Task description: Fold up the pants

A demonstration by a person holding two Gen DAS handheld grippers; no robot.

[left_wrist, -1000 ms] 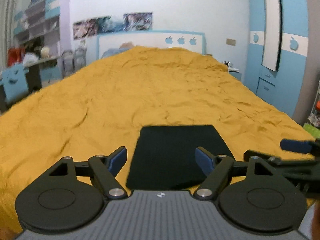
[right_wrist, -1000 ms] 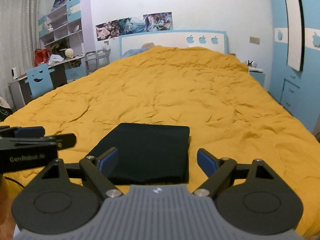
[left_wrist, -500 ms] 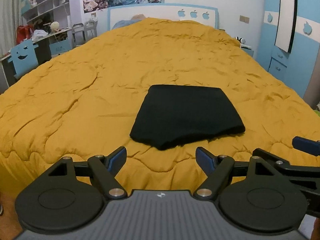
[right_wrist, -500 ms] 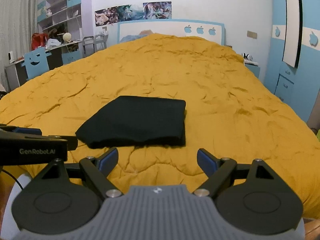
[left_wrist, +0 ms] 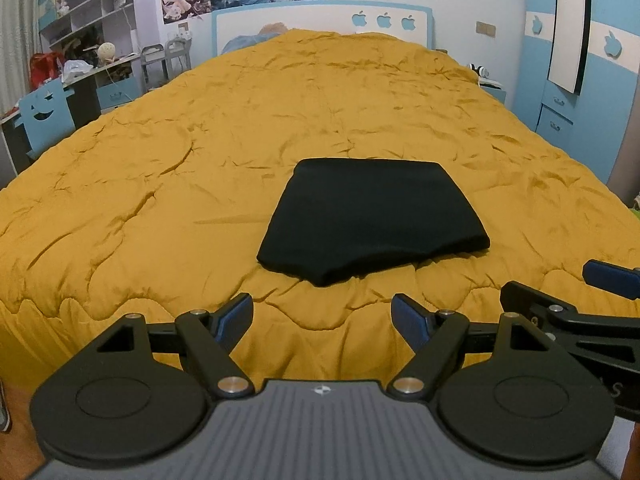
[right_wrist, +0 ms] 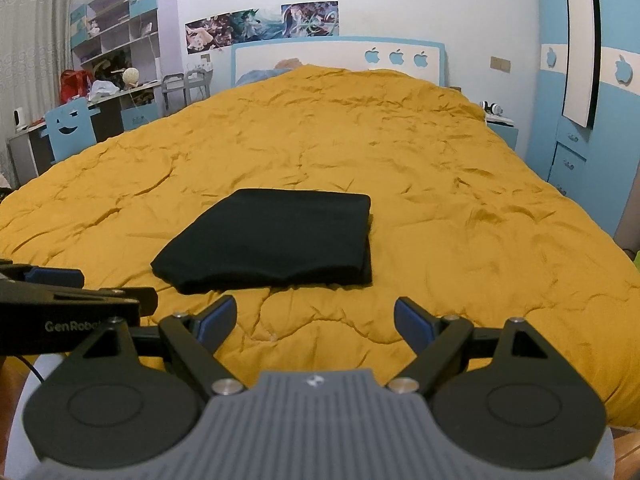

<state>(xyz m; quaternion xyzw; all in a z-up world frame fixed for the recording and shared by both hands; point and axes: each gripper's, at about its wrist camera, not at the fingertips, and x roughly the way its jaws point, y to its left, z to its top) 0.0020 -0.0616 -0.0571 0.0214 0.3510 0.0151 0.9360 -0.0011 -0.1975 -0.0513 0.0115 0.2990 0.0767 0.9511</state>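
The black pants (left_wrist: 372, 216) lie folded into a compact, roughly rectangular bundle on the yellow quilt (left_wrist: 160, 184) that covers the bed, near the bed's foot end and about midway across its width. In the right wrist view the pants (right_wrist: 272, 240) show a rounded folded edge toward the camera and stacked layers along their right side. Nothing touches them.

The left tongs (left_wrist: 322, 320) hang over the quilt's near edge, short of the bundle, their 2 blue-padded fingers (left_wrist: 236, 314) spread wide with nothing between them. The right tongs (right_wrist: 315, 322) sit the same way, released and empty, fingers (right_wrist: 412, 322) well apart, also short of the pants. Each device shows at the margin of the other's view: the right tongs (left_wrist: 592, 320) at the right of the left wrist view, the left tongs (right_wrist: 56, 292) at the left of the right wrist view.

Beyond the quilt stands a white headboard (left_wrist: 320, 20) with a blue border and 3 blue apple shapes. Posters (right_wrist: 264, 24) hang on the wall above it. To the left are shelves (right_wrist: 116, 32), a cluttered counter (right_wrist: 120, 94) and a blue chair (right_wrist: 70, 128) with a face cut-out; to the right is a blue wardrobe (right_wrist: 592, 80).
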